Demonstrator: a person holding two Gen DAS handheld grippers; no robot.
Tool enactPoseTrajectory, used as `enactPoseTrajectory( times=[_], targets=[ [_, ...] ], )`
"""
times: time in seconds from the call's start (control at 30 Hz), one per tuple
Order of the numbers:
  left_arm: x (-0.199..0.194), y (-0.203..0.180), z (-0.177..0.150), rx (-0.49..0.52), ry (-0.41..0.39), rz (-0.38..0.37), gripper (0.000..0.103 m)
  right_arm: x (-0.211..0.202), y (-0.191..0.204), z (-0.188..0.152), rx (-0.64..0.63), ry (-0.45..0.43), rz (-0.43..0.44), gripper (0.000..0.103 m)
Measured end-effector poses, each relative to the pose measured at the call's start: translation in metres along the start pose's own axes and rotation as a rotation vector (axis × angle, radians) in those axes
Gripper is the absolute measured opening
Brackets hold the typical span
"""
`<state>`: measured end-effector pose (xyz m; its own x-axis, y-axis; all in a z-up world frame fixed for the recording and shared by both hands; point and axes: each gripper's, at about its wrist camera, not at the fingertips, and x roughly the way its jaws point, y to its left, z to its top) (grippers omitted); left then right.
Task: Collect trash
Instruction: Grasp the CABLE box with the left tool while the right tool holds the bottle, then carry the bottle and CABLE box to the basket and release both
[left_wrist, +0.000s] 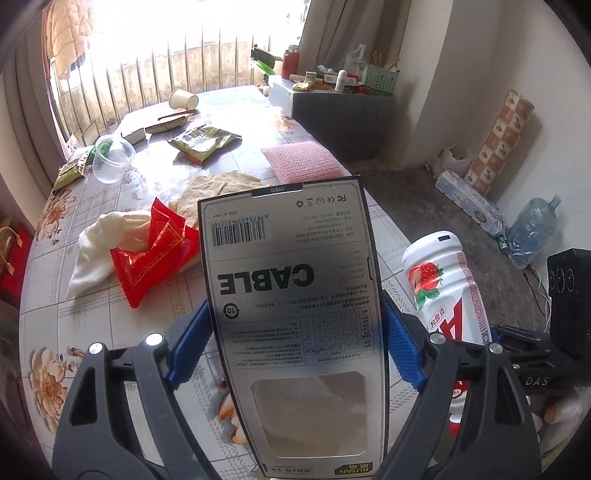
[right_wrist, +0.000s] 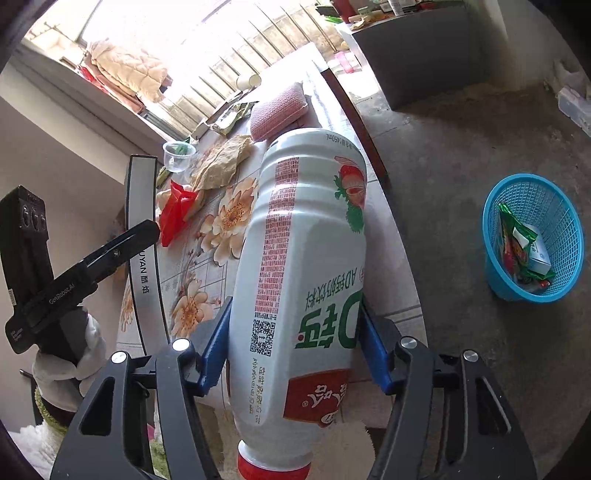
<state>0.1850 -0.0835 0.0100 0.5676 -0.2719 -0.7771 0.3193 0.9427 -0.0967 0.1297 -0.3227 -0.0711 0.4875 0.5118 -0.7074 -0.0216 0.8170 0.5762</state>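
Left gripper (left_wrist: 295, 339) clamps a flat cable box (left_wrist: 291, 295) by its side edges, blue pads pressed on it, box lifted above the floral table (left_wrist: 55, 325). Right gripper (right_wrist: 295, 350) grips a white strawberry drink bottle (right_wrist: 306, 266) around its body, red cap toward the camera. Red wrapper (left_wrist: 155, 251), white cloth (left_wrist: 99, 251), clear cup (left_wrist: 110, 158) lie on the table. Blue basket (right_wrist: 532, 236) on the floor holds trash.

a home: floral-clothed table (left_wrist: 55, 236), curtains (left_wrist: 340, 33), quilt (right_wrist: 129, 68) airing at the barred window.
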Motion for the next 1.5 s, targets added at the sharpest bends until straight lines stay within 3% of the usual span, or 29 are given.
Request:
enactPoseTrajectory(
  times=[0.3, 0.5, 0.67, 0.83, 1.13, 1.17, 1.2, 1.3, 1.4, 1.5],
  targets=[
    [-0.038, -0.05, 0.023, 0.071, -0.086, -0.116, 0.08, -0.07, -0.05, -0.014, 0.155, -0.167, 0.092, 0.06],
    [-0.03, -0.111, 0.054, 0.146, -0.084, -0.253, 0.08, -0.139, -0.104, -0.02, 0.264, -0.332, 0.007, 0.06],
    [0.006, -0.172, 0.084, 0.198, 0.005, -0.37, 0.08, -0.162, -0.161, -0.023, 0.391, -0.379, -0.059, 0.06],
    [0.078, -0.236, 0.099, 0.251, 0.175, -0.442, 0.08, -0.136, -0.217, -0.026, 0.524, -0.32, -0.045, 0.06],
    [0.225, -0.317, 0.098, 0.304, 0.44, -0.392, 0.08, -0.06, -0.311, 0.027, 0.67, -0.203, -0.02, 0.062],
    [0.245, -0.323, 0.1, 0.299, 0.469, -0.371, 0.085, -0.05, -0.326, 0.034, 0.697, -0.194, -0.035, 0.062],
    [0.261, -0.326, 0.101, 0.285, 0.487, -0.347, 0.085, -0.04, -0.341, 0.041, 0.703, -0.184, -0.056, 0.067],
    [0.291, -0.318, 0.103, 0.201, 0.494, -0.268, 0.085, -0.017, -0.373, 0.043, 0.766, -0.159, -0.091, 0.068],
    [0.293, -0.3, 0.101, 0.147, 0.495, -0.307, 0.085, -0.009, -0.379, 0.035, 0.774, -0.158, -0.104, 0.068],
    [0.284, -0.284, 0.099, 0.174, 0.461, -0.302, 0.085, -0.007, -0.375, 0.025, 0.756, -0.14, -0.123, 0.068]
  ],
)
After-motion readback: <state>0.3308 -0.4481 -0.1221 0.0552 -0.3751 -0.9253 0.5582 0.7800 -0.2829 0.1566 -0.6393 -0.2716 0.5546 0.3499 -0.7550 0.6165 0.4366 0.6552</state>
